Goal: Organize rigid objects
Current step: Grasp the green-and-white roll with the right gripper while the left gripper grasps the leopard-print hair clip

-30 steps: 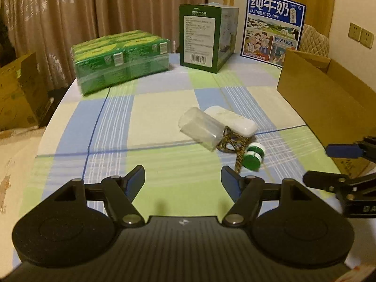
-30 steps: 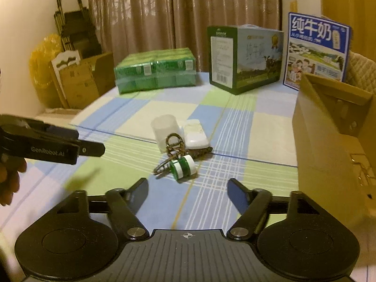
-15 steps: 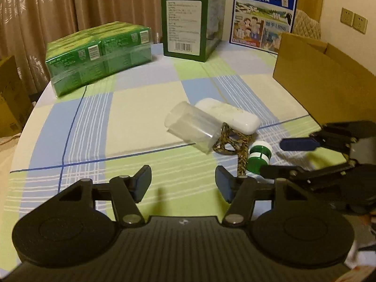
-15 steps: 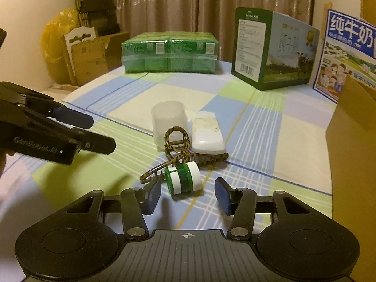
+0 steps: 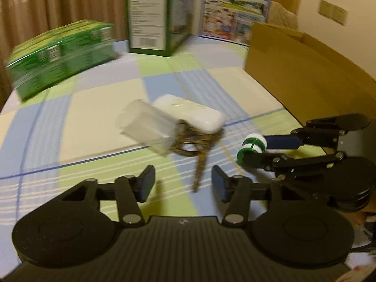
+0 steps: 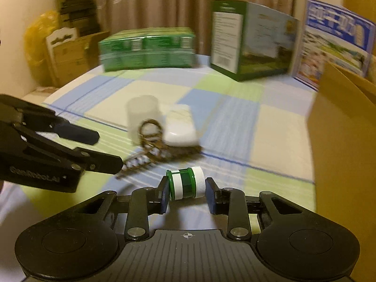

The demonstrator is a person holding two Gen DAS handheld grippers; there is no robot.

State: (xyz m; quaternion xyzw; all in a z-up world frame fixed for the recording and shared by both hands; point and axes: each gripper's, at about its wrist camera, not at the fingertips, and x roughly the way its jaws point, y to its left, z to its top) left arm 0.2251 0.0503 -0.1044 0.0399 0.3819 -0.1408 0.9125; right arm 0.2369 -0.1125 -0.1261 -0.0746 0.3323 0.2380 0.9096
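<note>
A small green-and-white jar (image 6: 185, 183) lies on the checked tablecloth (image 6: 235, 122), and my right gripper (image 6: 186, 192) is shut on its two ends. The left wrist view shows the same jar (image 5: 252, 144) in the right gripper (image 5: 256, 149). My left gripper (image 5: 183, 184) is open and its jaws are closing. The tip of a brown patterned looped thing, seemingly scissors (image 5: 195, 141), lies between them untouched. Behind it lie a clear plastic cup (image 5: 143, 124) on its side and a white case (image 5: 192, 112). The left gripper (image 6: 105, 151) shows at the left of the right wrist view.
An open cardboard box (image 5: 305, 70) stands along the right side of the table. At the back are a wrapped green pack (image 5: 61, 54), a tall green carton (image 5: 155, 16) and a blue milk carton (image 5: 235, 11). Boxes and a yellow bag (image 6: 37, 37) stand beyond the table's left edge.
My right gripper moved down onto the green-and-white jar and shut on it. My left gripper came forward and down toward the patterned thing, and its jaws narrowed.
</note>
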